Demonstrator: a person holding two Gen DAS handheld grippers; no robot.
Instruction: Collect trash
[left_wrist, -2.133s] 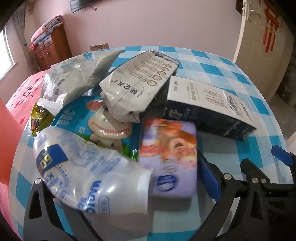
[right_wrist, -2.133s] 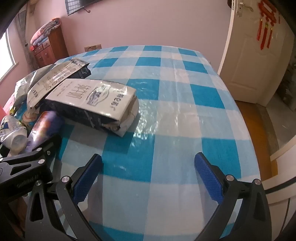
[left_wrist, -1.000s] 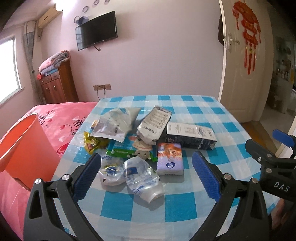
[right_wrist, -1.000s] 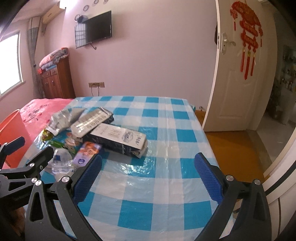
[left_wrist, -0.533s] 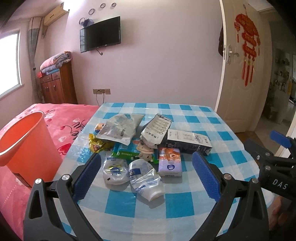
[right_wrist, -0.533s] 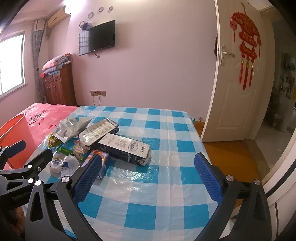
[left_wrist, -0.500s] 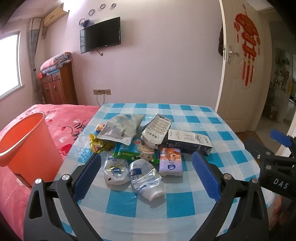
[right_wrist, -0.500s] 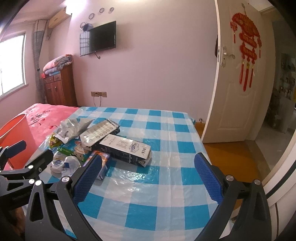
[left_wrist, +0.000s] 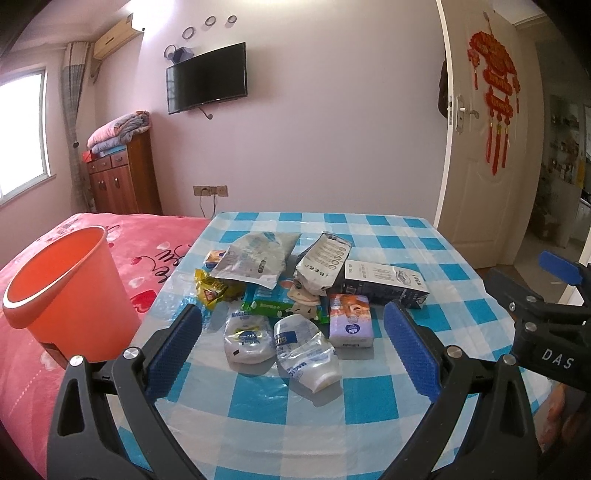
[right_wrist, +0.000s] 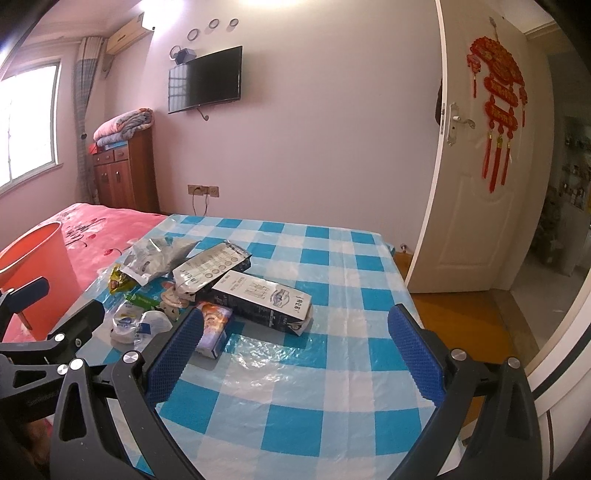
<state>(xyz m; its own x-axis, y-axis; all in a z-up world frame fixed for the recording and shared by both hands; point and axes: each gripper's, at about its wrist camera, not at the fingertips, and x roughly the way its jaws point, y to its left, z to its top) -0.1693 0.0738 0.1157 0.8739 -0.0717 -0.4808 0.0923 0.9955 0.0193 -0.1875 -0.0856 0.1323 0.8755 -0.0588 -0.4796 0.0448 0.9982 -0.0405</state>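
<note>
A heap of trash lies on the blue-checked table (left_wrist: 388, 240): two crushed clear bottles (left_wrist: 306, 349), a purple tissue pack (left_wrist: 350, 319), a dark carton (left_wrist: 384, 282), a white-and-black bag (left_wrist: 323, 264), a silver bag (left_wrist: 256, 258), a green wipes pack (left_wrist: 273, 301) and a yellow wrapper (left_wrist: 212, 290). An orange bin (left_wrist: 64, 291) stands left of the table. My left gripper (left_wrist: 291, 349) is open and empty, held back from the heap. My right gripper (right_wrist: 291, 350) is open and empty, right of the heap; the carton (right_wrist: 262, 295) lies ahead of it.
A bed with a pink cover (left_wrist: 155, 240) lies behind the bin. A wooden cabinet (left_wrist: 123, 177) stands at the far wall, under a wall TV (left_wrist: 206, 77). An open white door (right_wrist: 480, 184) stands right of the table, with orange floor (right_wrist: 458, 317) below it.
Over two seconds both grippers pulled up and back from close over the trash, so the whole table and room show. In the last half second they barely moved.
</note>
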